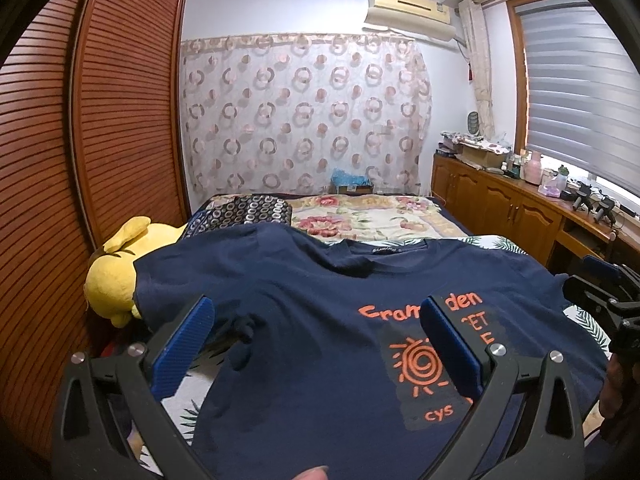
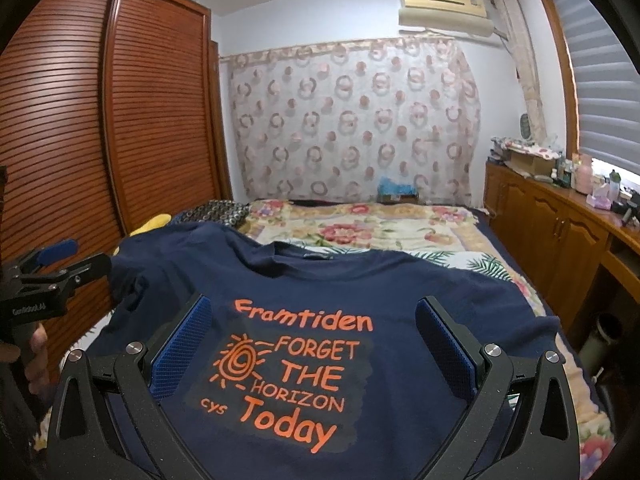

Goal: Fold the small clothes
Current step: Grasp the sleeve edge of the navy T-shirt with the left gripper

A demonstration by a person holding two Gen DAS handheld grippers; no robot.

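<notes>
Flat, navy T-shirt (image 2: 360, 280) on bed (image 2: 360, 220)

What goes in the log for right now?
left gripper: open, above shirt | right gripper: open, above shirt | shirt: flat on bed, print up, unfolded

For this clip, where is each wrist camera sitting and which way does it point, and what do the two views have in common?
Left wrist: low over the near end of the bed, facing the curtained far wall; open left gripper frames the navy T-shirt; right gripper at the right edge.
Right wrist: beside it, facing the same way, centred on the shirt print; open right gripper; left gripper and left hand at the left edge.
Shared: T-shirt, wardrobe, air conditioner.
</notes>
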